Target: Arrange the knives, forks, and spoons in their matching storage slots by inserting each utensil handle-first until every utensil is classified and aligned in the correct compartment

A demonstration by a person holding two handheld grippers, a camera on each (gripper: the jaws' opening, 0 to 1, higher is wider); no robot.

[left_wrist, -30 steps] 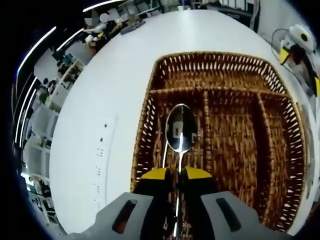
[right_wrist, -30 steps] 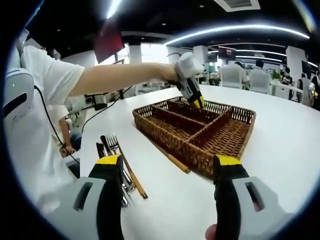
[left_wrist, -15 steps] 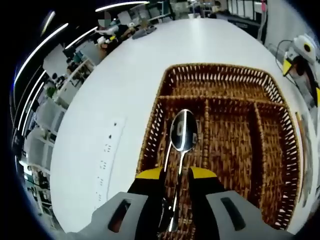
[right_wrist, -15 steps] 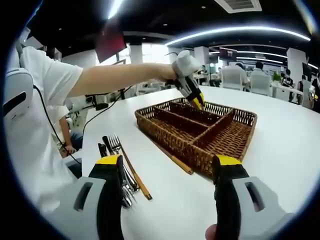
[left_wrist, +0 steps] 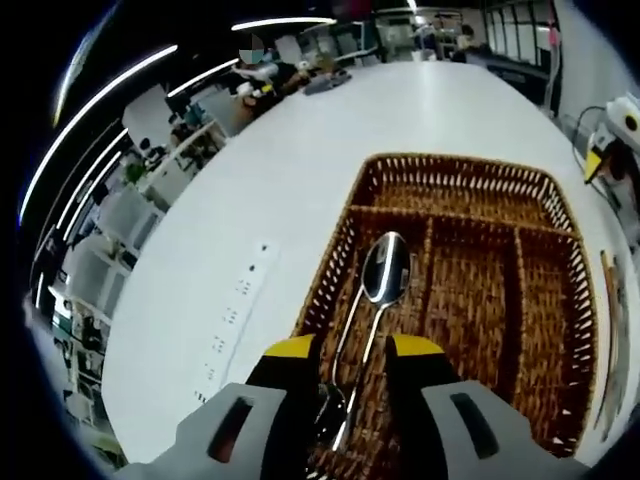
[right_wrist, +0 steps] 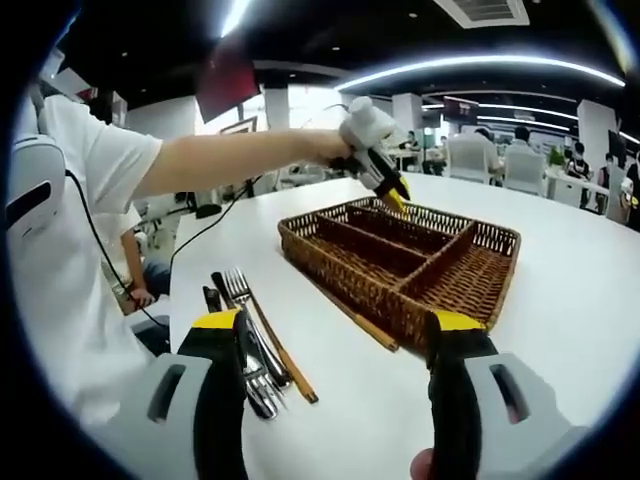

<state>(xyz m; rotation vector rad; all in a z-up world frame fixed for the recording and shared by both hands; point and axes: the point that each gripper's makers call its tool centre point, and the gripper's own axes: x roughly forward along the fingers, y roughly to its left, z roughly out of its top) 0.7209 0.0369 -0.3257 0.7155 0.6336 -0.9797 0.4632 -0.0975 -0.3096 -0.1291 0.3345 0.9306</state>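
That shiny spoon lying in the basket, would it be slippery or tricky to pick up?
Probably slippery: the spoon is polished enough to mirror the room. It looks like rigid metal, so it should not flex. The thin handle gives little to grip, and it may rock on the bumpy wicker basket.

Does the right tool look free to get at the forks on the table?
Probably yes. The right tool is open, and the forks lie bare on the table beside its left jaw, outside the basket, with nothing over them.
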